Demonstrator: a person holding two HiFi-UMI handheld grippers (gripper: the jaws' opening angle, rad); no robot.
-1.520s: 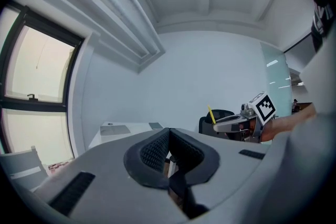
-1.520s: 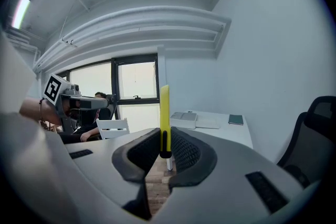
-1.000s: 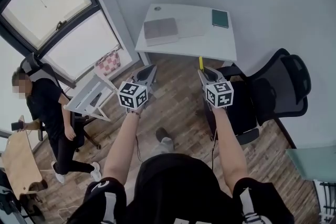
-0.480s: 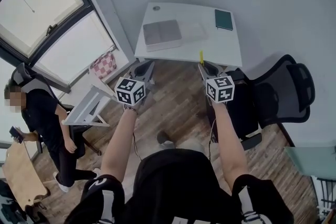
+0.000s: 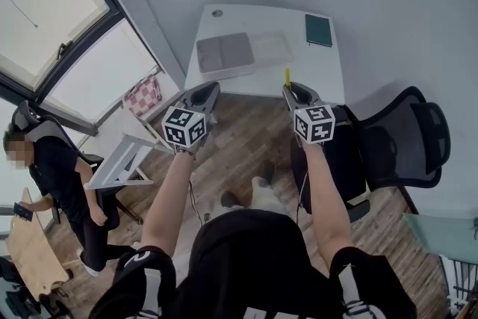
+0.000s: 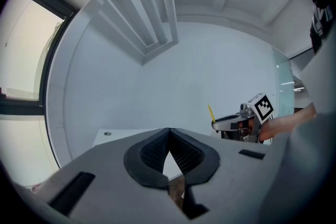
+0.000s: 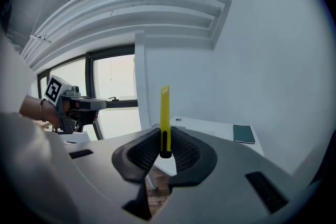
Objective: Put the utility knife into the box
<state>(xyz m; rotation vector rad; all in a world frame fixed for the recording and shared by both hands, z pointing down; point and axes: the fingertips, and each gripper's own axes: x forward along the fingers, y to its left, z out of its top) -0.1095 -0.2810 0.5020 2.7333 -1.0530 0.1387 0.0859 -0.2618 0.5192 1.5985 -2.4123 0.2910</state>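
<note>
White tabletop far, by grey wall | head view alone shows grey box on it | right gripper jaws clamp yellow utility knife upright | left gripper jaws together, empty

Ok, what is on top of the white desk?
A flat grey box, a pale clear piece beside it and a dark green notebook. The right hand-held gripper and its yellow utility knife cover part of the near edge.
</note>
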